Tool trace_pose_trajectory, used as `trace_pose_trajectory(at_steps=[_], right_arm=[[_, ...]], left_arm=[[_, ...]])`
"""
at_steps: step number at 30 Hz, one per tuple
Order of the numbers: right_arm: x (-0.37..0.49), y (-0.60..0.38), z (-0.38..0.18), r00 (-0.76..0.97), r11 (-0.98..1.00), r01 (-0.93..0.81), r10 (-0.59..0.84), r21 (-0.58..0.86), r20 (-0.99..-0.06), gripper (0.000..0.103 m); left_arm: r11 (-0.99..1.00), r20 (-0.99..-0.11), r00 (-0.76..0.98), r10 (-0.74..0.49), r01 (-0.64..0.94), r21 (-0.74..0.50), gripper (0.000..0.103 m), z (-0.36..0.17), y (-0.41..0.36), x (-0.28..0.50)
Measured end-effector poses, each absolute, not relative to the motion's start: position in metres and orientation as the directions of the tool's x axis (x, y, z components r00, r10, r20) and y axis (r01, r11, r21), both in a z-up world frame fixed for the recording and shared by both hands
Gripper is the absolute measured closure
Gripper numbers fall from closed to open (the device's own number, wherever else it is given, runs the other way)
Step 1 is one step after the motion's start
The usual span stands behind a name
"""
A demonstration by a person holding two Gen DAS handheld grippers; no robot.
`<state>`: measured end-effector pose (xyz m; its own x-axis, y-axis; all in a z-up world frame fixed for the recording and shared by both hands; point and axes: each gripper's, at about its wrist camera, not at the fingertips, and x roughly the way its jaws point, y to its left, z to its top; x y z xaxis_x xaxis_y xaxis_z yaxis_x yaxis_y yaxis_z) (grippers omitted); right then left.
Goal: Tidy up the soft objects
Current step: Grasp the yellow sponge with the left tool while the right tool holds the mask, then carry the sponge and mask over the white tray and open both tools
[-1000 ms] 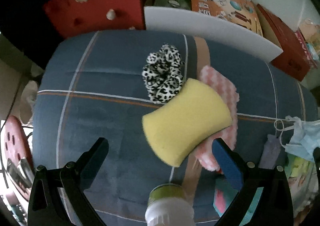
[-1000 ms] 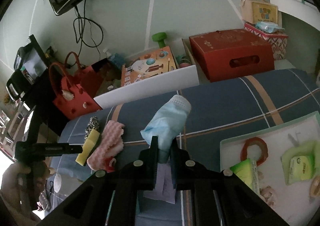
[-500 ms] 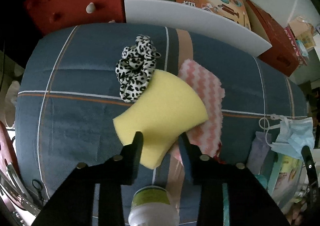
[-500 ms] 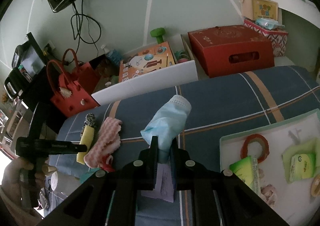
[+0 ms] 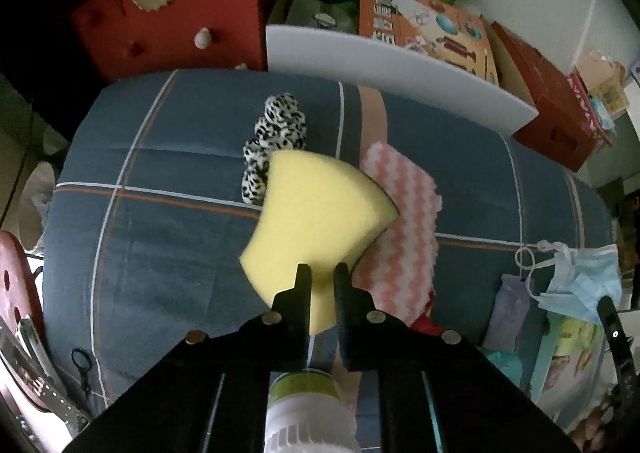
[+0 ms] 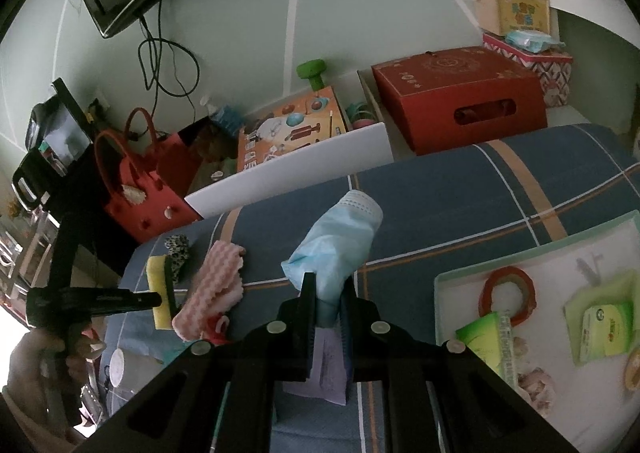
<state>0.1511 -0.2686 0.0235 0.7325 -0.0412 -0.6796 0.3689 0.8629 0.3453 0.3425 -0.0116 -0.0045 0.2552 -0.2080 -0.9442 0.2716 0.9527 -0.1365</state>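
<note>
The left gripper [image 5: 321, 273] is pinched tight on the near edge of the yellow sponge [image 5: 316, 213], which squeezes thin between the pads and fans out ahead of the fingers. From the right wrist view the sponge [image 6: 158, 293] stands on edge, its long axis running up and down, its lower end close to the blue plaid cover [image 5: 168, 237] or just clear of it; I cannot tell which. Just beyond the sponge lies the leopard-print scrunchie [image 5: 276, 141], and beside it to the right the pink wavy cloth [image 5: 400, 221], whose long axis runs away from the gripper. The sponge overlaps both in the left wrist view, so any move sideways has to clear them first.

The right gripper [image 6: 330, 293] is closed narrow on a blue face mask [image 6: 340, 237], which sticks up ahead of its fingers over the middle of the cover. Below it lies a pale lilac packet [image 6: 326, 373]. The left gripper is the nearer one to the scrunchie and cloth; the right is nearer the pale green tray [image 6: 444, 281] holding a red ring [image 6: 508, 295] and a green packet [image 6: 606, 333].

The orange box [image 5: 428, 29] past the white board [image 5: 400, 73] carries pictures and print too blurred to read; the green packet's label is also illegible.
</note>
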Motion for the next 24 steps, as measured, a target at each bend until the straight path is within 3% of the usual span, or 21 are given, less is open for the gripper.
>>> trace_pose_trajectory(at_steps=[10,18,24], right_arm=[[0.142,-0.274,0.032,0.753,0.856,0.366,-0.042,0.365,-0.656,0.092],[0.122,-0.289,0.052,0.776,0.838,0.396,-0.088,0.374,-0.624,0.092],[0.098,-0.314,0.065,0.777,0.808,0.457,-0.159,0.373,-0.609,0.092]], left_arm=[[0.948,-0.890,0.371,-0.265,0.269,-0.170,0.093,0.040,-0.003,0.315],[0.913,-0.755,0.529,-0.388,0.332,-0.237,0.093,0.097,-0.025,0.255],[0.869,-0.705,0.521,-0.481,0.391,-0.305,0.093,0.101,-0.068,0.215]])
